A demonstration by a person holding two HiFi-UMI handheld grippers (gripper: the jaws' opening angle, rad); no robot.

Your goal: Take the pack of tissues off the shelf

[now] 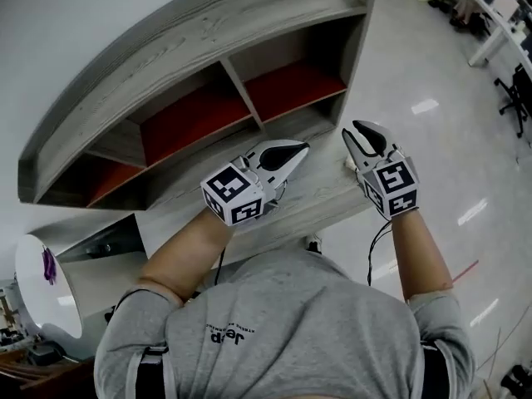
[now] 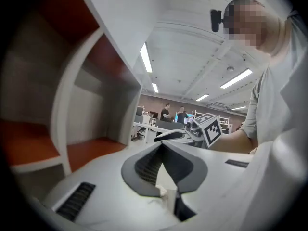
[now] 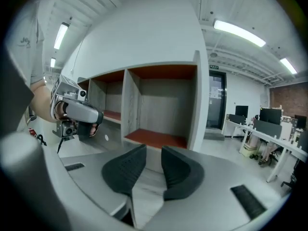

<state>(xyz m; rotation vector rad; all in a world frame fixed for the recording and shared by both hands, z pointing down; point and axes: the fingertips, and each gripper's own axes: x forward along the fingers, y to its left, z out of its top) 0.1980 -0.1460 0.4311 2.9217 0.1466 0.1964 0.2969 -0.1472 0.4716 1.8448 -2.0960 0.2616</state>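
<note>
A grey wooden shelf (image 1: 208, 48) with red-floored compartments (image 1: 291, 86) stands in front of me. Every compartment that I can see holds nothing, and no pack of tissues shows in any view. My left gripper (image 1: 304, 147) hovers over the shelf's lower ledge (image 1: 320, 194) with its jaws together and nothing in them (image 2: 161, 144). My right gripper (image 1: 352, 127) is at the ledge's right end and points into the rightmost compartment (image 3: 156, 138). Its jaws (image 3: 153, 148) stand a little apart with nothing between them.
Office desks and chairs (image 1: 499, 23) stand on the shiny floor at the far right. A round white table (image 1: 41, 289) is at my lower left. Two people (image 2: 166, 110) stand far off among desks in the left gripper view.
</note>
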